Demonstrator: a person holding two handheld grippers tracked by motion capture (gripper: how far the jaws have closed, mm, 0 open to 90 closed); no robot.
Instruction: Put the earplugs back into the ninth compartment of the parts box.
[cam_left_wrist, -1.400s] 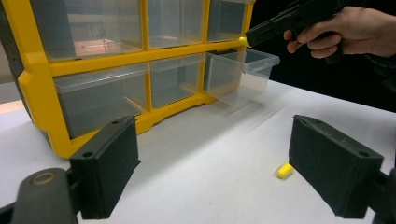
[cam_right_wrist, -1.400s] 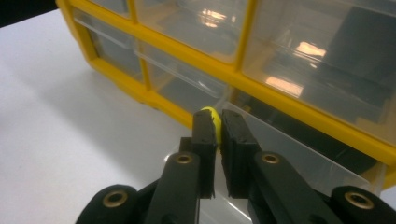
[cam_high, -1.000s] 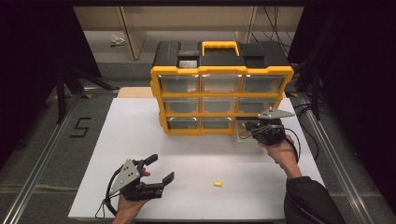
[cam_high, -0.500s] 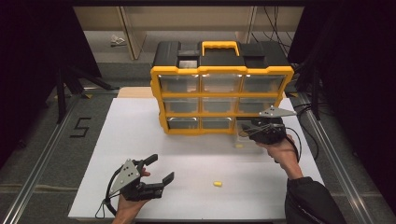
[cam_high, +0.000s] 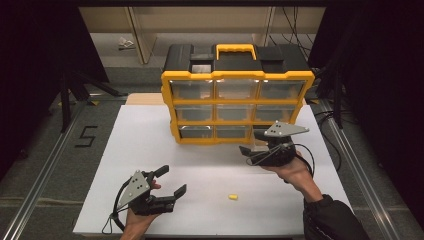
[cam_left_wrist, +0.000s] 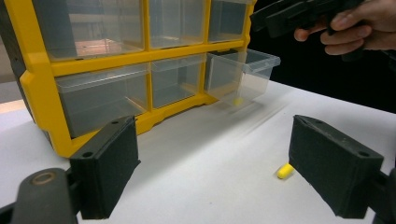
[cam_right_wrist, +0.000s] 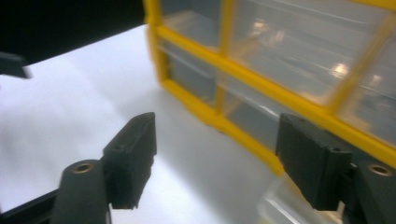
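Fingers of my right gripper (cam_high: 248, 151) have just been opening, empty, beside the pulled-out bottom-right drawer (cam_left_wrist: 243, 77), which apparently holds one yellow piece (cam_left_wrist: 237, 101). Left gripper (cam_high: 170, 181) gapes; I line it squarely over the other piece (cam_high: 232, 197) near the tabletop's front edge.

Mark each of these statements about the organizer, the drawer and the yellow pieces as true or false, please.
1. The bottom right drawer of the organizer is pulled out. True.
2. A small yellow piece lies inside that drawer. True.
3. The left gripper holds the yellow piece on the table. False: its jaws are open and empty, and the piece lies loose on the table, apart from them.
4. The right gripper is shut on the drawer. False: its jaws have just been opening and nothing is between them.
5. The organizer has a red handle. False: the handle is yellow.
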